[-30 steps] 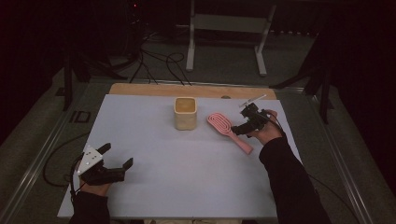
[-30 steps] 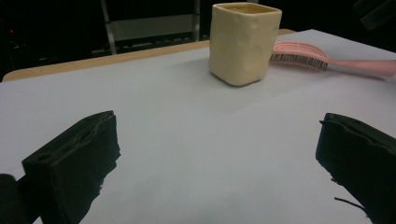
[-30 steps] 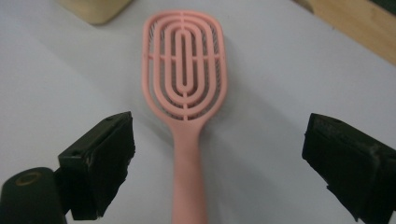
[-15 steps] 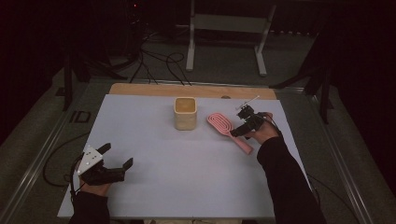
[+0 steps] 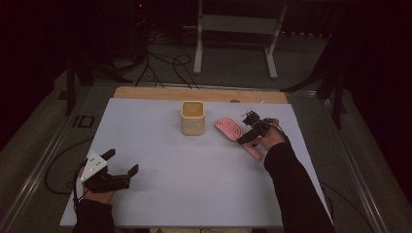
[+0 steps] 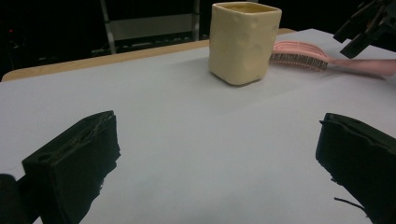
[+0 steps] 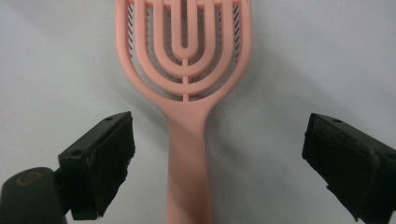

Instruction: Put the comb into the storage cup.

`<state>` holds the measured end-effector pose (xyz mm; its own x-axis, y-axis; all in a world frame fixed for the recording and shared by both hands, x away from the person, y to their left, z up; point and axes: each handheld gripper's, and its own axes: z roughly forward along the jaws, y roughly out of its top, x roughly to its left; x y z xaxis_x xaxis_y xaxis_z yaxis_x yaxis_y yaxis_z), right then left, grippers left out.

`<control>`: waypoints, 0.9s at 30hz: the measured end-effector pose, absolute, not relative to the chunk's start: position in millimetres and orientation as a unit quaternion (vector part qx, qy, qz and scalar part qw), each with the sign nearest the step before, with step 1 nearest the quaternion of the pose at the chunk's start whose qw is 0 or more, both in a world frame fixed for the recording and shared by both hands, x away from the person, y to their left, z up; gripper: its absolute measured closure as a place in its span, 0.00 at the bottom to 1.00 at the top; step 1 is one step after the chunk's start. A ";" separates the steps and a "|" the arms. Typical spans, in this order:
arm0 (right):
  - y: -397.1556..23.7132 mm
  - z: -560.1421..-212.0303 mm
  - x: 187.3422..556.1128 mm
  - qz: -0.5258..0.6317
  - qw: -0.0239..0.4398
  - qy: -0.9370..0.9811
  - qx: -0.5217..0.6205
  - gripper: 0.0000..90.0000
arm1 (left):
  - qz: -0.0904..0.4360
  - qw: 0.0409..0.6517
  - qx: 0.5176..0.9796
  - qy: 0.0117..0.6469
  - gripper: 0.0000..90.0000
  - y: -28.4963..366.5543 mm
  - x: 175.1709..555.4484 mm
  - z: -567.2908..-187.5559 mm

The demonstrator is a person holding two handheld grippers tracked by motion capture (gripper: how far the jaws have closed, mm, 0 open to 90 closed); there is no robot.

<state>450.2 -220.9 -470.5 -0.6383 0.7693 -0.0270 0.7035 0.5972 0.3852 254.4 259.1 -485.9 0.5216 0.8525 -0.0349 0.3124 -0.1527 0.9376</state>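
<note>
High view: R claw (image 5: pixel 248 127) spread, poised over pink brush (image 5: pixel 230 127) handle, right of cream cup (image 5: pixel 193 117) on white surface (image 5: pixel 194 189). L claw (image 5: pixel 119 164) spread, holding nothing, near front-left edge.

Left gripper view: L claw (image 6: pixel 219 154) jaws wide apart, bare surface (image 6: pixel 187 140) between; cup (image 6: pixel 244 42) and brush (image 6: pixel 299 53) well ahead.

Right gripper view: R claw (image 7: pixel 215 156) spread, brush (image 7: pixel 187 93) handle between jaws, nearer the left one, untouched.

Risk: off-centre closing → left jaw hits first, handle skids or pivots; flat handle low on surface (image 7: pixel 303 70), jaws may scrape or pinch shallow → slip. Brush head could swing twd cup.
</note>
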 end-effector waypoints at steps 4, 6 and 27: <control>-219.6 -473.7 451.7 0.167 0.091 0.890 0.415 0.10 | 0.267 0.505 0.712 0.409 0.00 259.1 254.5 -486.0; -219.2 -475.3 452.5 0.166 0.090 0.890 0.414 0.10 | 0.267 0.505 0.711 0.409 0.00 259.0 254.5 -486.0; -207.7 -485.0 453.9 0.146 0.055 0.906 0.394 0.40 | 0.265 0.503 0.714 0.409 0.00 257.9 255.1 -486.7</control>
